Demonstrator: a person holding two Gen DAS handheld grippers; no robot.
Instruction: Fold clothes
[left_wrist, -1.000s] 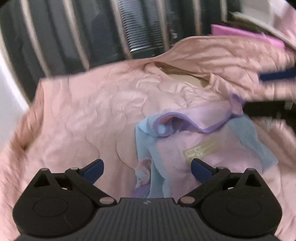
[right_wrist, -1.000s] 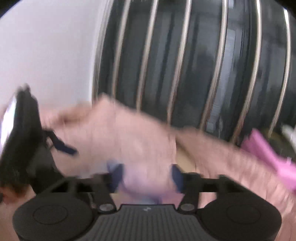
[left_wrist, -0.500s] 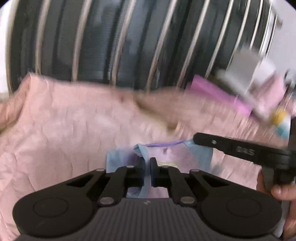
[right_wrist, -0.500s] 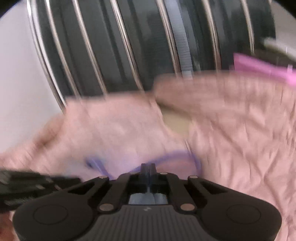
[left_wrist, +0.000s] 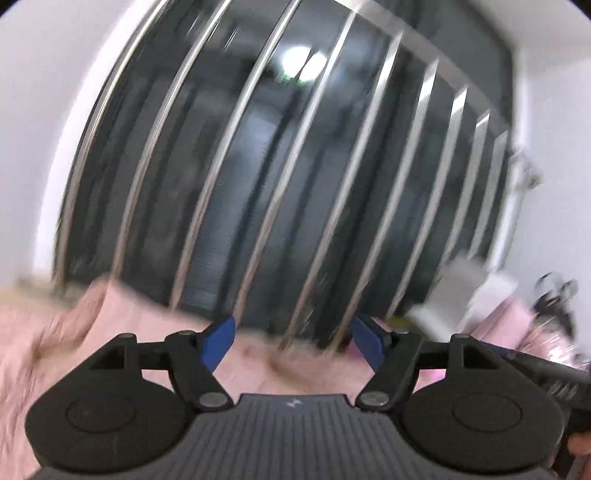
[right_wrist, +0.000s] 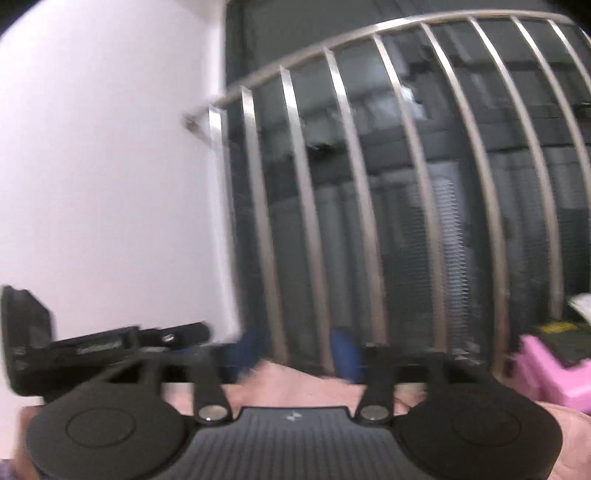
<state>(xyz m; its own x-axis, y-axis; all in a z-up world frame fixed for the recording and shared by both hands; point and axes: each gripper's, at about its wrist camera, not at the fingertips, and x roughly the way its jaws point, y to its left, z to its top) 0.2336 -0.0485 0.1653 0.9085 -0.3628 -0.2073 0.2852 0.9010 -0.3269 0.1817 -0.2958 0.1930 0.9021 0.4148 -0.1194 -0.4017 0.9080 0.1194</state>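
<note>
Up in the air, the left tool (left_wrist: 291, 341) and the right tool (right_wrist: 295, 350) both stand spread apart, gripping nothing, facing a metal railing (right_wrist: 413, 192). Below them lies the pink quilt (left_wrist: 74, 332); the clothes themselves are out of sight.

Dark window behind steel railing bars (right_wrist: 413, 206); white wall (right_wrist: 110, 184); pink, perhaps plastic, box (right_wrist: 554, 373) at right

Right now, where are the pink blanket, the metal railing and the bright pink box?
pink blanket (left_wrist: 51, 332): left wrist view, its rumpled left part.
metal railing (right_wrist: 402, 122): right wrist view, one upright bar.
bright pink box (right_wrist: 550, 373): right wrist view, its top face.
</note>
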